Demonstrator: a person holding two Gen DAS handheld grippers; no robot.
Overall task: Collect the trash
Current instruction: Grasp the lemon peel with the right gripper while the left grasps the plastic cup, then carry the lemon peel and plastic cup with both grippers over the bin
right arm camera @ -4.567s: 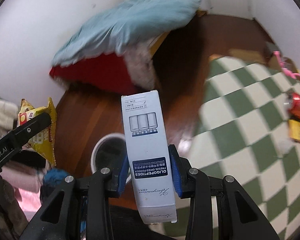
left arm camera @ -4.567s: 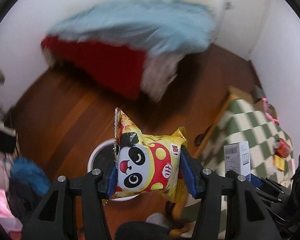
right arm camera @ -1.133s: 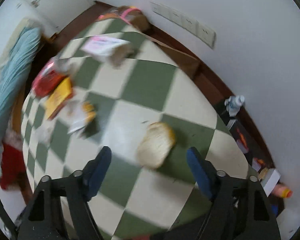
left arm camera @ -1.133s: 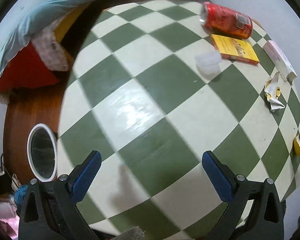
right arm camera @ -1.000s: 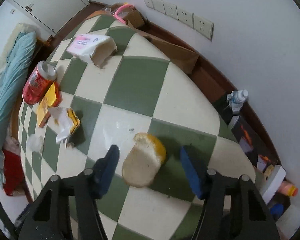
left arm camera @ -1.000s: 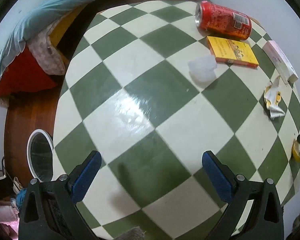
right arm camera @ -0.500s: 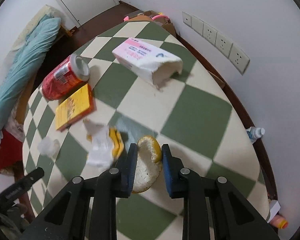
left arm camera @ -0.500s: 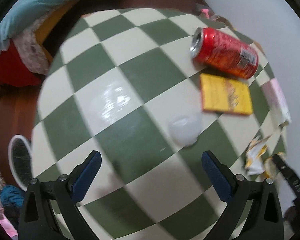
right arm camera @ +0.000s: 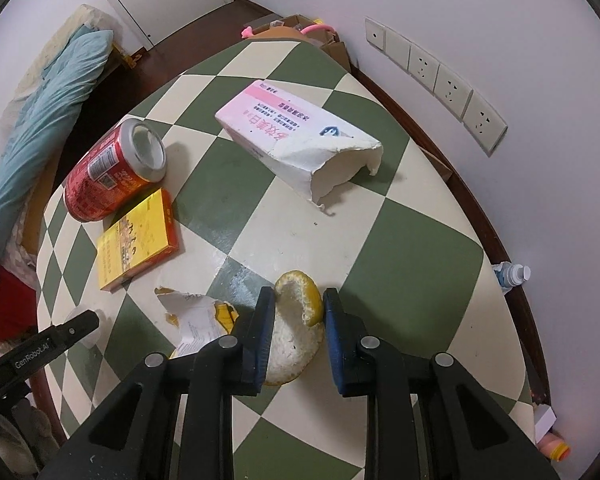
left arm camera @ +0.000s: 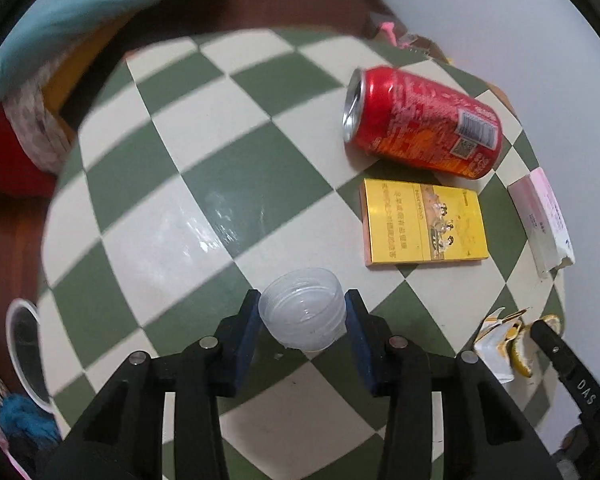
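Left wrist view: the left gripper point(left arm camera: 303, 312) points steeply down at the green-and-cream checked table point(left arm camera: 204, 184). Its jaws have just been closing, and its blue pads now pinch a small clear plastic cup point(left arm camera: 303, 309), ribbed and round, resting on the table. Beyond lie a red drink can point(left arm camera: 420, 122) on its side, glossy metal, and a flat yellow carton point(left arm camera: 422, 229). A white-rimmed bin point(left arm camera: 20, 356) stands on the floor at lower left.

Right wrist view: the right gripper point(right arm camera: 298, 320), also angled steeply down, is clamped on a curved citrus peel point(right arm camera: 296, 332), yellow outside, white and pithy inside, on the table. A torn yellow paper wrapper point(right arm camera: 198, 320) lies just beside it; a torn pink-and-white cardboard box point(right arm camera: 300, 140) lies farther off.
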